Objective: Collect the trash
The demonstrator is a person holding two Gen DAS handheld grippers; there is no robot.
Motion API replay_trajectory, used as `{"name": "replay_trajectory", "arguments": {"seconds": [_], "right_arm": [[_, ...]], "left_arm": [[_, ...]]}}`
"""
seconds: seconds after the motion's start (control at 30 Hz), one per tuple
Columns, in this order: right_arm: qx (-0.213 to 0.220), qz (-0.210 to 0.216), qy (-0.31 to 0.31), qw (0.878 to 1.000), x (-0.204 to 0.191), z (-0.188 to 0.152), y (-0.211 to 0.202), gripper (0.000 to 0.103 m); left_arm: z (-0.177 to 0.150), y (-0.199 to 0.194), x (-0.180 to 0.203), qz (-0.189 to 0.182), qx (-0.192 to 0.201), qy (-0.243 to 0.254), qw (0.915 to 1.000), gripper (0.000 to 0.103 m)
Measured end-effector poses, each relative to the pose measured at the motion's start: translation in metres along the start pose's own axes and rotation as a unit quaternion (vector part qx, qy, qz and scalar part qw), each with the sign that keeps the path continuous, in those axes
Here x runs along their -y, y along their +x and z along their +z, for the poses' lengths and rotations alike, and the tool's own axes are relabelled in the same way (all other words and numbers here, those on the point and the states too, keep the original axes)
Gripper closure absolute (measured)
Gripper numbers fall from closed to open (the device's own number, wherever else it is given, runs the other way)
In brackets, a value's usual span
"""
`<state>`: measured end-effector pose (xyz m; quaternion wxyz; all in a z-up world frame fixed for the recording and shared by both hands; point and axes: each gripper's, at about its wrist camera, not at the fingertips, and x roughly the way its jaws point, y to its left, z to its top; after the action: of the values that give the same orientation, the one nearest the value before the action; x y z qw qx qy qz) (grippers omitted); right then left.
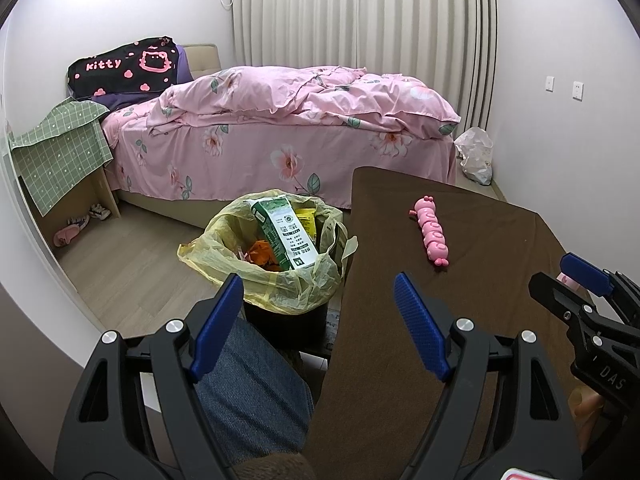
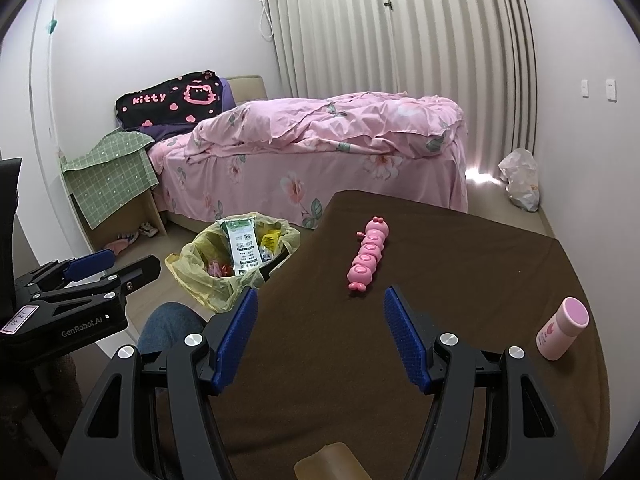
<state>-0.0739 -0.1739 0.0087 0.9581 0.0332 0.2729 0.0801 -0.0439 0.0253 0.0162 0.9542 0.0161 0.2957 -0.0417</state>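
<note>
A black bin lined with a yellow bag stands on the floor left of the brown table; it also shows in the right wrist view. A green and white carton and wrappers stick out of it. My left gripper is open and empty, over the bin's near rim and the table's left edge. My right gripper is open and empty above the table, just short of a pink caterpillar toy. A pink bottle lies at the right.
A bed with a pink floral cover fills the back. A green-clothed side table stands at the left with shoes beneath. A white plastic bag sits on the floor by the curtain. My jeans-clad knee is below the left gripper.
</note>
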Motion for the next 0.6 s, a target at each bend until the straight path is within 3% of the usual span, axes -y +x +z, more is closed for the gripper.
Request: {"name": "replay_trajectory", "arguments": {"seconds": [0.43,0.6], "right_arm": [[-0.002,-0.001,-0.006,1.000,0.000,0.002,0.001,0.041],[-0.043,-0.006,0.023,0.999,0.039,-0.003,0.017,0.041]], "left_arm": [[-0.002,0.002,-0.001,-0.009,-0.006,-0.005,0.9999,0.029],[-0.004,0.032,0.021,-0.055,-0.060,0.006,0.9967,0.027]]}}
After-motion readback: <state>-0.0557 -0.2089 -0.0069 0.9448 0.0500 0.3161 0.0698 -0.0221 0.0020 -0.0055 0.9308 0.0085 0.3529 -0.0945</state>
